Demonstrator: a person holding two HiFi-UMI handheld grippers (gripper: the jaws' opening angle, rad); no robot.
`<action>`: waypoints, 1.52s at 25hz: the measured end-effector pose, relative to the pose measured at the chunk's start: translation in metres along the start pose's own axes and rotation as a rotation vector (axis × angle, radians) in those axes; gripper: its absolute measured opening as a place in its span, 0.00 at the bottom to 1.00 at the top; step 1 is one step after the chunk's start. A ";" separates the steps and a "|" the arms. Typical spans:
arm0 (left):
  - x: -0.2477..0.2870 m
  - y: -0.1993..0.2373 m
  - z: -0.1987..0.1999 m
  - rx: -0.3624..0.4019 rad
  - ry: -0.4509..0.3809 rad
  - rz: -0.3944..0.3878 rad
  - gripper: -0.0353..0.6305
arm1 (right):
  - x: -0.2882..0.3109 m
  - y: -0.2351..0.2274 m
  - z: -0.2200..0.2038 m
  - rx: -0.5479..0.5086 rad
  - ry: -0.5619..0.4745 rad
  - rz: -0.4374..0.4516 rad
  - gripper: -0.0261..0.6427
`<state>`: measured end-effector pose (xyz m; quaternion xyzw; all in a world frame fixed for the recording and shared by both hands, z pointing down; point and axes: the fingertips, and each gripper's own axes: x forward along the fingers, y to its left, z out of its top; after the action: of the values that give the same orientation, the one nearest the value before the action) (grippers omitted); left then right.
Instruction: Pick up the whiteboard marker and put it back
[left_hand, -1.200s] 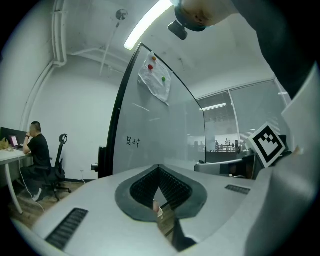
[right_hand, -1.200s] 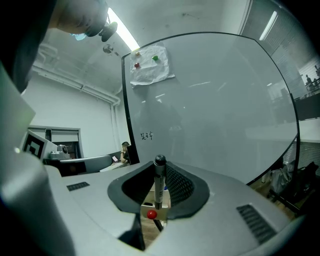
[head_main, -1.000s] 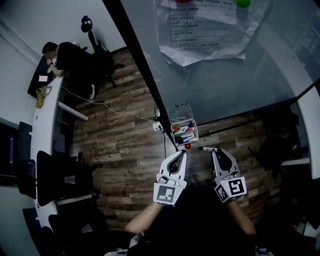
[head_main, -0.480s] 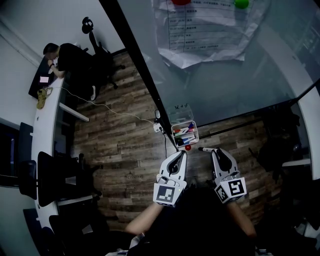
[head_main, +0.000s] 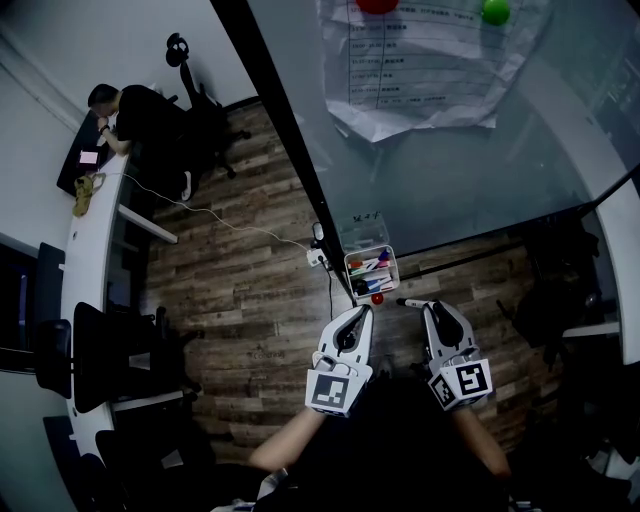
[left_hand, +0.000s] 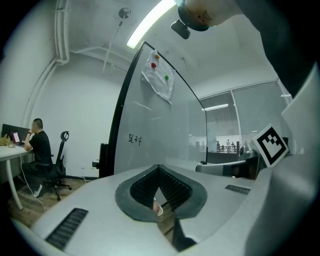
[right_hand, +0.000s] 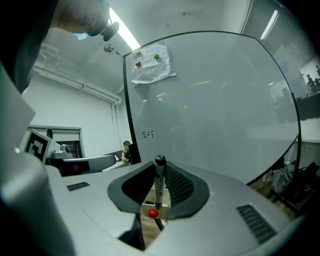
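Observation:
A dark whiteboard marker (right_hand: 159, 189) stands upright between the jaws of my right gripper (right_hand: 158, 172), which is shut on it. In the head view the marker (head_main: 412, 301) pokes out to the left of the right gripper (head_main: 426, 304). Just ahead, a small clear tray (head_main: 371, 270) with several coloured markers hangs at the foot of the whiteboard (head_main: 450, 180). A red ball (head_main: 377, 298) sits right below the tray. My left gripper (head_main: 365, 311) hovers beside the tray. Its jaws meet at the tips in the left gripper view (left_hand: 159, 170), with nothing between them.
A sheet of paper (head_main: 420, 70) is pinned high on the whiteboard by a red and a green magnet. A person (head_main: 130, 115) sits at a desk at the far left, with an office chair (head_main: 195, 95) nearby. A white cable (head_main: 230, 222) runs across the wooden floor.

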<state>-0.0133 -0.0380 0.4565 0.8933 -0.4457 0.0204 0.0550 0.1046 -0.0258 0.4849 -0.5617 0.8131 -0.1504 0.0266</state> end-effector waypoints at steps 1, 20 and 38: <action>0.000 0.001 0.001 -0.017 -0.007 0.007 0.06 | 0.000 0.000 0.000 0.000 0.002 -0.001 0.16; 0.007 0.027 0.004 -0.029 -0.019 0.028 0.06 | 0.036 0.007 0.004 -0.012 -0.003 0.028 0.16; 0.031 0.045 0.008 -0.024 -0.021 -0.023 0.06 | 0.077 -0.019 0.011 0.014 -0.025 -0.047 0.16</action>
<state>-0.0310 -0.0903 0.4544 0.8977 -0.4363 0.0054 0.0612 0.0958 -0.1052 0.4894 -0.5822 0.7983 -0.1496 0.0374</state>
